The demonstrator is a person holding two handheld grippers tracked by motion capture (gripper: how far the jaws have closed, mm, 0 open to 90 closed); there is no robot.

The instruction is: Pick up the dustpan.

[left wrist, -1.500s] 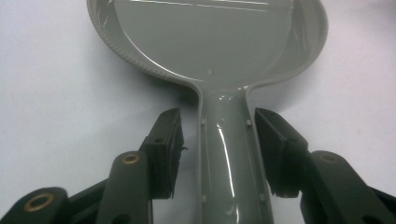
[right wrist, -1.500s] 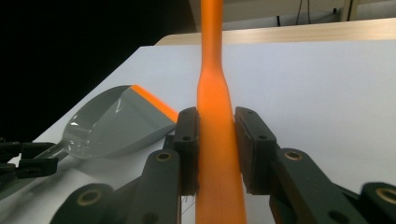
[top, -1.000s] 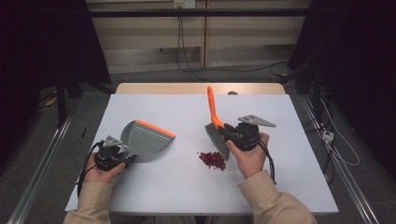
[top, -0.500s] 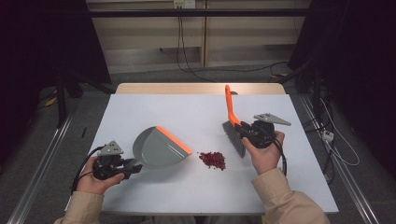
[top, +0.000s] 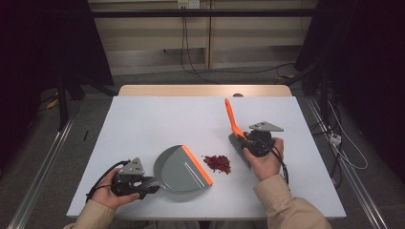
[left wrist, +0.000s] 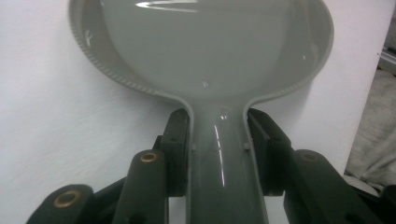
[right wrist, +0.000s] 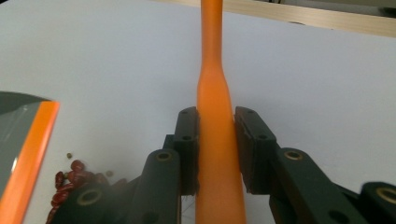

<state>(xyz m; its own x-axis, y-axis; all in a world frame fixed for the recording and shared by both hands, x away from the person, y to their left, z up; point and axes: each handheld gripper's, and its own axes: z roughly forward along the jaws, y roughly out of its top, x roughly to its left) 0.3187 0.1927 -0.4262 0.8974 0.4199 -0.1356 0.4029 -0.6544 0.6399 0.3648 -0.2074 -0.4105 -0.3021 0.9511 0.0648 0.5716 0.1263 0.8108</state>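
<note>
Sweeping is set up: left gripper (top: 152, 183) clamps the dustpan (top: 184, 167) handle; right gripper (top: 241, 139) pinches the brush (top: 231, 115); next, push the red bits (top: 218, 163) left, over the pan's lip.

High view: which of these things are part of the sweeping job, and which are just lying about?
In the job:
- grey dustpan, handle clamped in left gripper
- orange-handled brush, clamped in right gripper
- pile of red bits between them on the white table

Lying about:
- cables on the floor behind the table
</note>
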